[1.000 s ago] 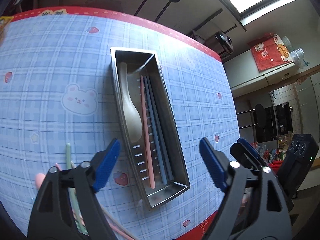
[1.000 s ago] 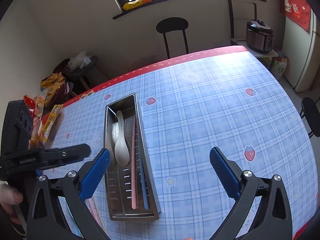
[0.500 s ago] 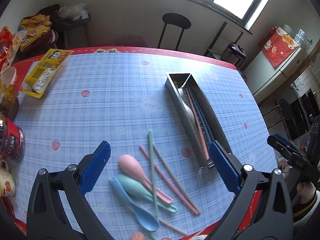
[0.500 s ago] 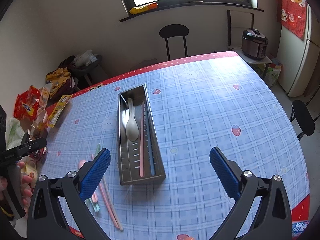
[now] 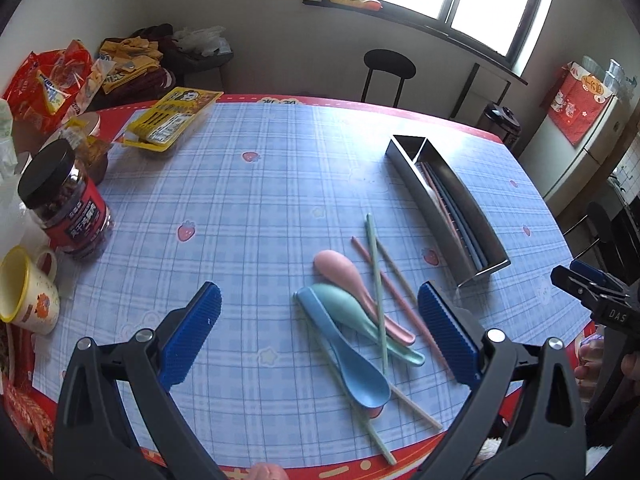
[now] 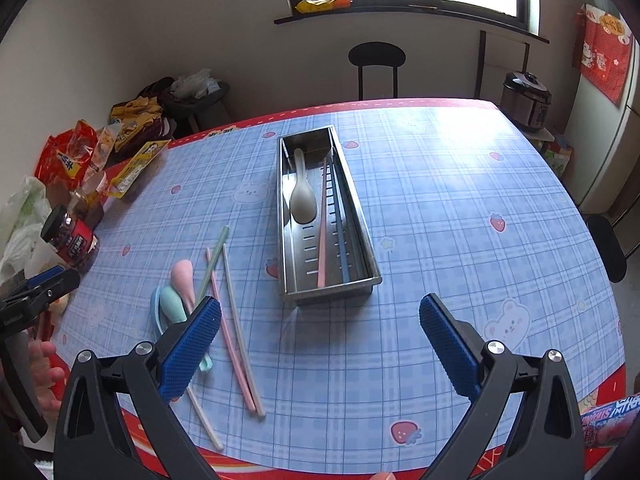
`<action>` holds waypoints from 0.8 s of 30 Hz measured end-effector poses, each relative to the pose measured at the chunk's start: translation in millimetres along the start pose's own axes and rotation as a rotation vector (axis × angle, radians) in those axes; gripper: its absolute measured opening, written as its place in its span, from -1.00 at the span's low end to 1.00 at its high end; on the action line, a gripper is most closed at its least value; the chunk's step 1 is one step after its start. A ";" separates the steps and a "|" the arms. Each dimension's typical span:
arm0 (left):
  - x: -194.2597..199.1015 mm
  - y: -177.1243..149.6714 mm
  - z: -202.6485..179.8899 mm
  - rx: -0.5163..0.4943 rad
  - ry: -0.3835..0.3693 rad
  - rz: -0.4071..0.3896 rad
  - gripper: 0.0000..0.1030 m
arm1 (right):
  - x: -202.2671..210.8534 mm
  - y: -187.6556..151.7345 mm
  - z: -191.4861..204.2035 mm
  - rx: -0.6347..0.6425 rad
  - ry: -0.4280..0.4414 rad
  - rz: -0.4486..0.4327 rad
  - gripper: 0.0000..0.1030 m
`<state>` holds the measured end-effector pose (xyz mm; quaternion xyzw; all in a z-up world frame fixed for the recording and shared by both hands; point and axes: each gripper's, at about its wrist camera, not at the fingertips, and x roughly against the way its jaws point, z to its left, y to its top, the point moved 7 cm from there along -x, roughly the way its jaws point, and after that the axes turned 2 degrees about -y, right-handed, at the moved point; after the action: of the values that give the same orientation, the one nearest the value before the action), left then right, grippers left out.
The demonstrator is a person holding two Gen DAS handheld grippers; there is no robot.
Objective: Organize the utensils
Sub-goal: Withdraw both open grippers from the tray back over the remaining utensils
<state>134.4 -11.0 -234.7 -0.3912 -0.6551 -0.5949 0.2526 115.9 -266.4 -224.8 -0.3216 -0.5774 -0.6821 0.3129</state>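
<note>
Left gripper (image 5: 318, 334): two black plastic arms of open triangular frame form, each ending in a blue rectangular pad with a fine knurled grid face. One silver round-head screw sits behind each pad, and a second further back on each arm. A small hole shows in the edge of the left pad.

Right gripper (image 6: 320, 346): identical build, with black skeletal arms, blue textured pads and two silver screws per arm. Seen from the left wrist view, its black body carries white lettering "DAS" behind a dark blue pad tip.

No cables or sleeves are discernible.
</note>
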 end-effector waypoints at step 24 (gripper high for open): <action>-51.5 -88.1 13.6 0.052 -0.008 0.292 0.89 | -37.1 -49.4 46.5 0.140 0.031 0.189 0.89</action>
<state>93.7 -7.4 -329.2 -0.4782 -0.6074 -0.5331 0.3438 102.2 -211.6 -277.5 -0.3416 -0.5857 -0.6124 0.4064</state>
